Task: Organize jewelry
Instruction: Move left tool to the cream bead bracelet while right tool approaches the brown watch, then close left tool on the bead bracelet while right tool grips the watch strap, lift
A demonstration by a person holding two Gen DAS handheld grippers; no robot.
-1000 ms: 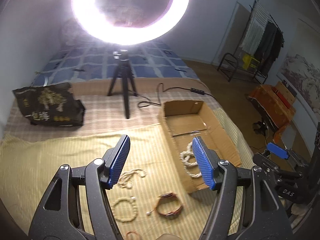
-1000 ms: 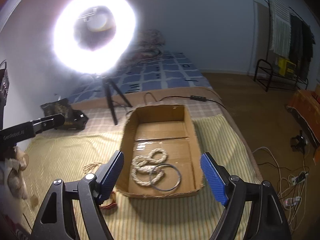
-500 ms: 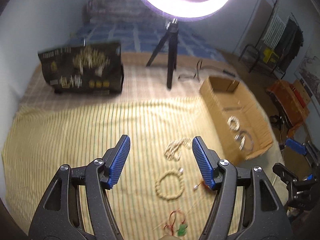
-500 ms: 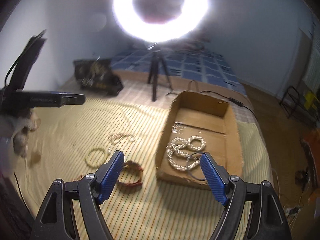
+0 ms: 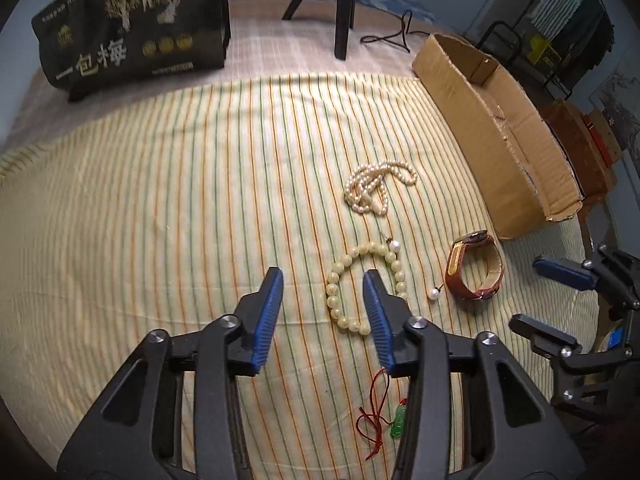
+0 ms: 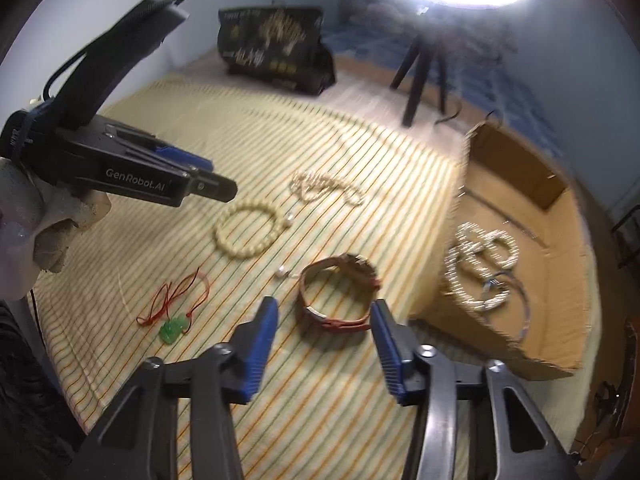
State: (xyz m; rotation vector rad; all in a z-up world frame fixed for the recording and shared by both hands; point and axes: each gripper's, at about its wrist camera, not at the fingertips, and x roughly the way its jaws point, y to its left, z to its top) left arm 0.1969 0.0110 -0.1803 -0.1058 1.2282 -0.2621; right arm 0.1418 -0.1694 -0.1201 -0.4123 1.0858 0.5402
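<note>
The left gripper (image 5: pixel 323 282) is hovering, jaws apart, over the bead bracelet (image 5: pixel 362 280) lying mid-bed on the striped sheet (image 5: pixel 160 200); the right gripper (image 6: pixel 323 312), jaws apart, is framing the leather watch (image 6: pixel 338 294) beside the cardboard box (image 6: pixel 560 280).

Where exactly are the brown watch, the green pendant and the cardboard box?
brown watch (image 6: pixel 335 297), right wrist view, on the leather strap's near side.
green pendant (image 6: pixel 173 330), right wrist view, on the green stone itself.
cardboard box (image 5: pixel 486 136), left wrist view, on its outer side wall.
</note>
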